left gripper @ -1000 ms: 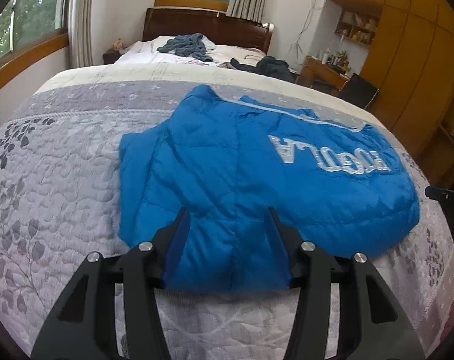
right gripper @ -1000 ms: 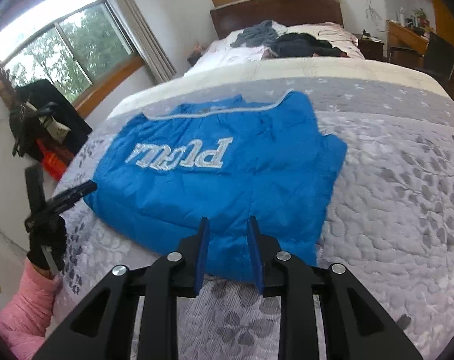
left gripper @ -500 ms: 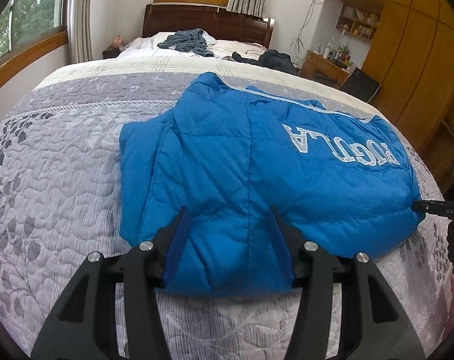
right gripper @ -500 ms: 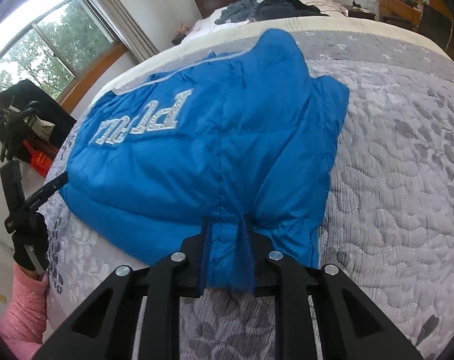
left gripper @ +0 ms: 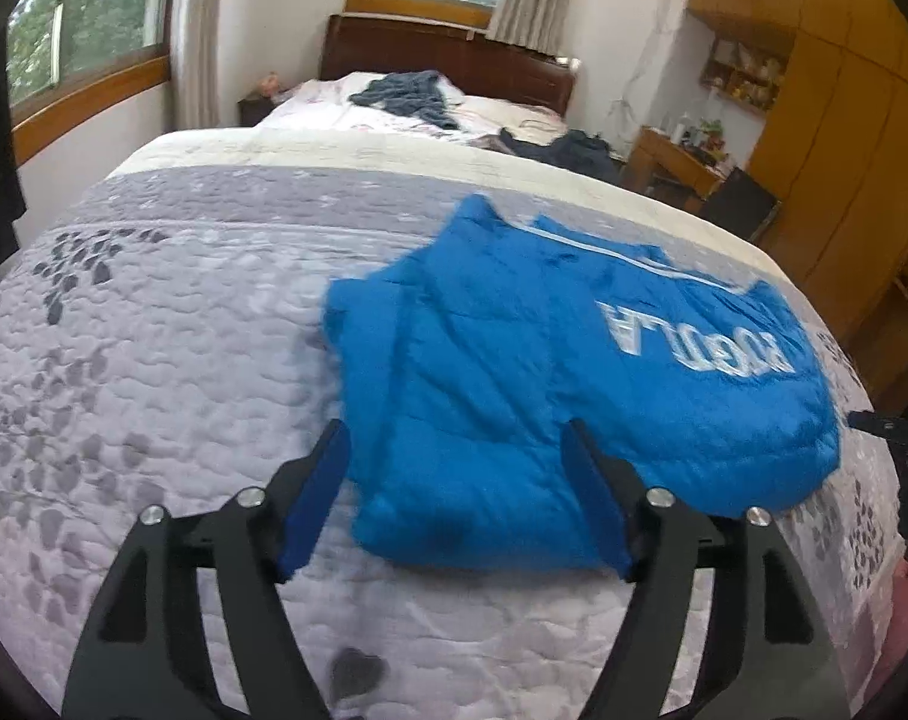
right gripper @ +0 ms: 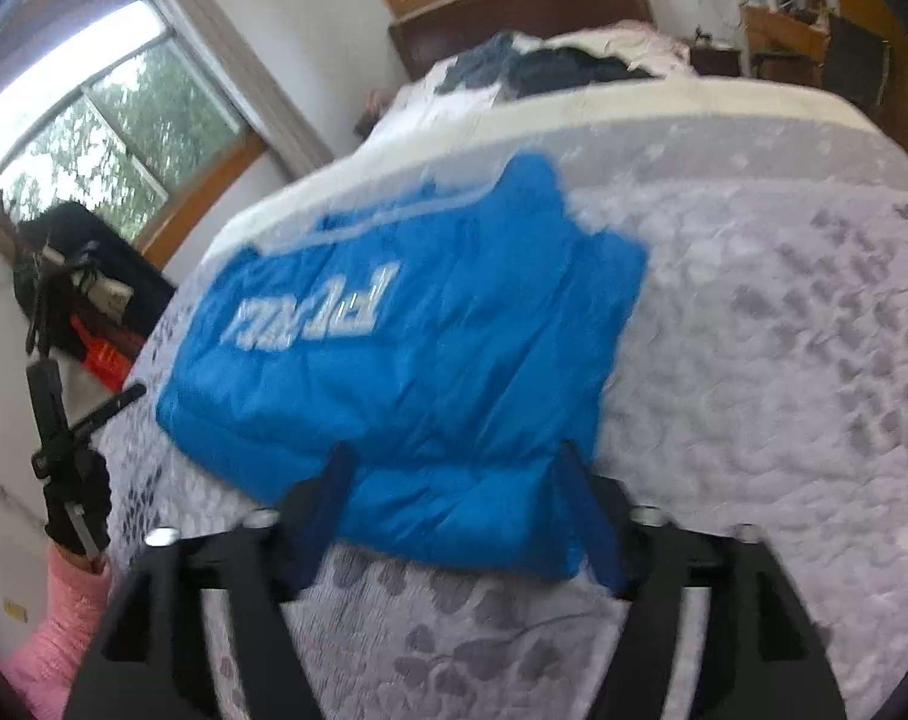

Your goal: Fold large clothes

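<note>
blue jacket [left gripper: 514, 396] lies folded on the grey quilted bed [left gripper: 154, 360].

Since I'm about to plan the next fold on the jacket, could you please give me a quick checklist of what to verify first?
1. Left gripper open: ok, jaws spread wide over the near hem.
2. Right gripper open: ok, jaws wide, nothing pinched.
3. Jacket flat on the bed: ok, it lies as a compact folded shape with the lettering up.
4. Jacket fully on the bed: ok, though one end lies close to the bed's side edge.
5. Sleeves tucked in: cannot tell, none shows loose, but the underside is hidden.
6. Sharp view for aiming: not ok, the right wrist picture is motion-blurred.
</note>
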Tool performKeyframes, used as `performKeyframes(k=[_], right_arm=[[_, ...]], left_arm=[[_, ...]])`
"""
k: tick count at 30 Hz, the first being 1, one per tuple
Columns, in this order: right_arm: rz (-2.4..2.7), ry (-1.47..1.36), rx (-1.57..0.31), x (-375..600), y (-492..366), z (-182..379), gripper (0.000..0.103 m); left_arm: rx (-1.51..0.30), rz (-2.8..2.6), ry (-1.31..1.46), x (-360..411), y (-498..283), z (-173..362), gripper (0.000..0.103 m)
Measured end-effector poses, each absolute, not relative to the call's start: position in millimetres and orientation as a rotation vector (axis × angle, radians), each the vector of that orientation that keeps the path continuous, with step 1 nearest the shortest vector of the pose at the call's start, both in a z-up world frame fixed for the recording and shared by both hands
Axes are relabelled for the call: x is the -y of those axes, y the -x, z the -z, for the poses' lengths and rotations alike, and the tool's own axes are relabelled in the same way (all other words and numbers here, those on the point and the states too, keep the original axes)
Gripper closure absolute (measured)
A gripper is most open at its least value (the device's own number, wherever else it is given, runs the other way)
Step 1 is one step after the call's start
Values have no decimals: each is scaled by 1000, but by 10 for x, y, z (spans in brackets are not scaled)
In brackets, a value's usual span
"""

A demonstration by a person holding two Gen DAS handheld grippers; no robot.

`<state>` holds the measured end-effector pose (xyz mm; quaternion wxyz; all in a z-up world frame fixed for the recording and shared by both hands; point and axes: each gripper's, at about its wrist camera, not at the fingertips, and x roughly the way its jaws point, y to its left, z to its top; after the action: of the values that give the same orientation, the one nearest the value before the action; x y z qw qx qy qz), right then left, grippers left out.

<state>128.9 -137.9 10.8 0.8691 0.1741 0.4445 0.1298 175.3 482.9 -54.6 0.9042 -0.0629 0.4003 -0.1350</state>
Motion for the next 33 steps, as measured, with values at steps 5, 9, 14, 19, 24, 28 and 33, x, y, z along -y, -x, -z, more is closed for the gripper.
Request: performKeyframes(k=[5,9,14,19,24,28,33], right_arm=[[-320,-502,-963,1679,-1531,19,20],[-329,-566,-1007,1733,-1753,258,20],[-352,-632,-1037,1768,-1958,521,20],[-414,-703,-1047,1714,-2144,708,19],[-436,-692,-1043,1562,-2306,726,28],[-435,-700,-1030,1523,-2276,667,55],[-445,-677,-968,1476,-2112,402,74]], left_arm=[[-906,301,210,-5001,-2029,742,25],[-967,370,282,-5038,-2261,924,25],[-997,423,314,-4972,-2489,1045,23],[-1028,456,391,-4878,-2684,1139,20],[-1050,450,447,-4755,-2820,1221,24],[-1038,437,450,-4708,-2808,1184,50],[-979,450,444,-4706,-2656,966,81]])
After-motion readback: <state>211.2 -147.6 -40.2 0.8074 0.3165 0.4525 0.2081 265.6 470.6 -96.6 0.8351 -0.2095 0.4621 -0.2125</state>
